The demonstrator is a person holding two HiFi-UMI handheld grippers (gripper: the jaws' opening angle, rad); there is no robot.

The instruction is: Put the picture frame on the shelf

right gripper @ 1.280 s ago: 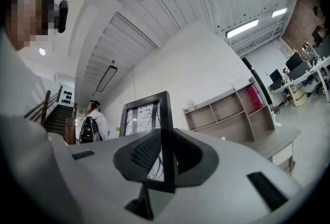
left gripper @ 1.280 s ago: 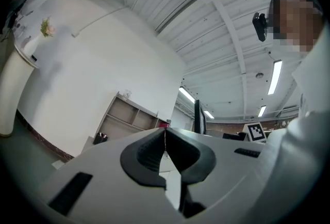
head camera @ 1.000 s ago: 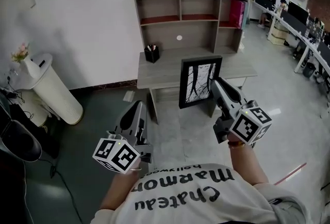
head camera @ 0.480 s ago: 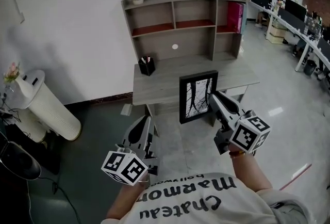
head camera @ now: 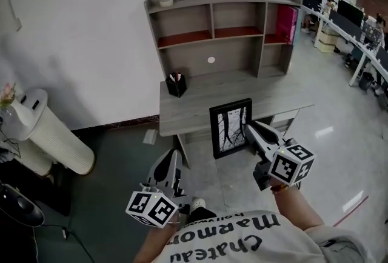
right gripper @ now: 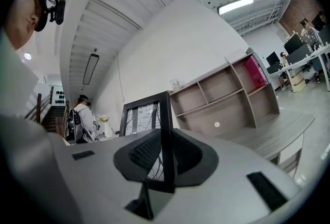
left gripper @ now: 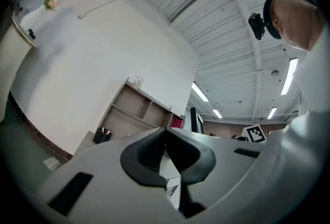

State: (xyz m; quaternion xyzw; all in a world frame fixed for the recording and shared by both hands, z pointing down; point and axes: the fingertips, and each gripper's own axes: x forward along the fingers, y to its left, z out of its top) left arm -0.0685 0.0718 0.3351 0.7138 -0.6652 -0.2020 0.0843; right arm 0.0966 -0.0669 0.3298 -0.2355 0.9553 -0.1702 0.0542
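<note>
The right hand-held gripper [head camera: 250, 129] pinches the upright black rectangular picture frame [head camera: 227, 128]. The left hand-held gripper [head camera: 172, 157] is pressed together, empty

black picture frame [head camera: 230, 128] with a branch-like print, held upright in front of the desk [head camera: 194, 104], well short of the grey shelf [head camera: 210, 19].

**Frame edge clamped in the jaws**

The right gripper [right gripper: 166, 152] pinches the black picture frame [right gripper: 140, 118] by its near edge, and the frame stands upright. Beyond it, an open wooden shelf [right gripper: 227, 95] rises over a grey desk [right gripper: 276, 132] against a white wall [right gripper: 170, 42].
</note>
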